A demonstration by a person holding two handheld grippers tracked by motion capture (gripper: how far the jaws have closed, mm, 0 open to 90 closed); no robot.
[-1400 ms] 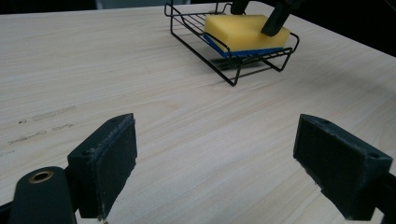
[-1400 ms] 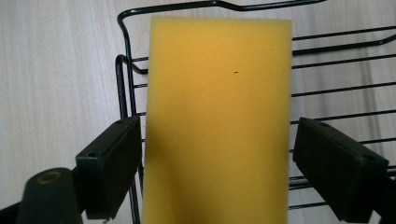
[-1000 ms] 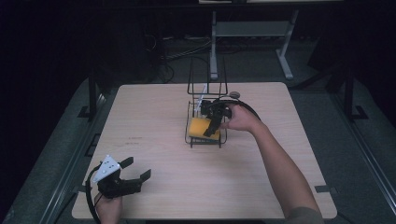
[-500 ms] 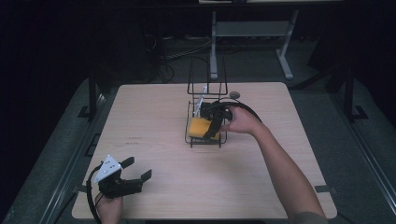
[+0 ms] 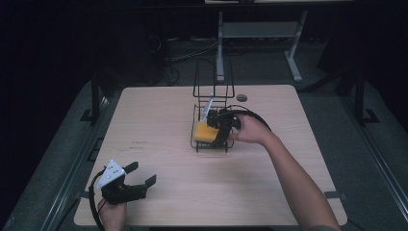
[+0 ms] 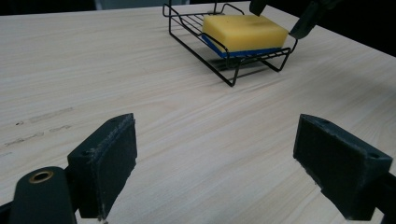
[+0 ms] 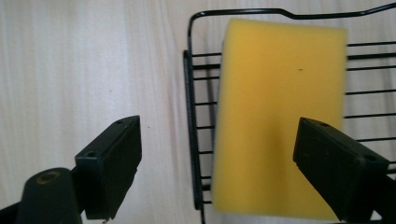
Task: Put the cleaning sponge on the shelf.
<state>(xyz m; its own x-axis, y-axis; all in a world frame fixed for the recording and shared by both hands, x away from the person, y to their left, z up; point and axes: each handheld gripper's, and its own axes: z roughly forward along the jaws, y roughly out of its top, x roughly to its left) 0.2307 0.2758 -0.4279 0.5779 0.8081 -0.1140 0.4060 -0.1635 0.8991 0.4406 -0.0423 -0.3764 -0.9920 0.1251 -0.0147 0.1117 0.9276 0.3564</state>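
The yellow sponge (image 7: 280, 121) lies flat in the black wire rack (image 7: 189, 84), blue scouring face down, out past the middle of the tabletop (image 5: 159, 120). In the right gripper view its long axis runs straight away from the camera, along the line of the jaws. The rack's near rail sits just off the sponge's left long edge.

And here is the right tool (image 5: 222, 131), hovering right over that rack, jaws spread wide, nothing held. One pad hangs over bare wood outside the rail, the other over the sponge's far long side. So the tool is offset: the sponge sits toward the right jaw, not centred between the two. My read is that any pickup turns on shifting across so both long edges fall between the pads, with the rail not caught in the bite.

The left tool (image 5: 136, 178) rests at the near left corner of the tabletop, well apart from the rack, jaws wide, empty. The right hand (image 5: 252, 132) is plainly the nearer one.
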